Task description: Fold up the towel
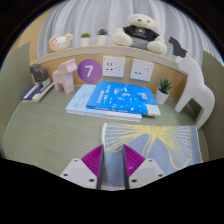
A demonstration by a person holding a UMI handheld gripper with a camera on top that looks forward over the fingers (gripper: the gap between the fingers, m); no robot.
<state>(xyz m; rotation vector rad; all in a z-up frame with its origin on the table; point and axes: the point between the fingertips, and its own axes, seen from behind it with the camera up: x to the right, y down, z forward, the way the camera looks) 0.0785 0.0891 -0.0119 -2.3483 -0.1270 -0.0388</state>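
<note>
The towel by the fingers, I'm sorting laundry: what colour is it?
Yellow with thin lines, in the gripper view: towel, just beyond the gripper.

Pale yellow towel (150,143) with radiating stripes lies flat on the table, its near edge seemingly bunched

The scene is evenly and softly lit, quite bright, with no hard shadows on the pale green table surface (40,125). The flat blue book (108,97) shows a weak sheen on its cover. The wide lens bends straight lines strongly near the border. The white teddy bear in a black shirt (138,35) looks slightly soft.
</note>
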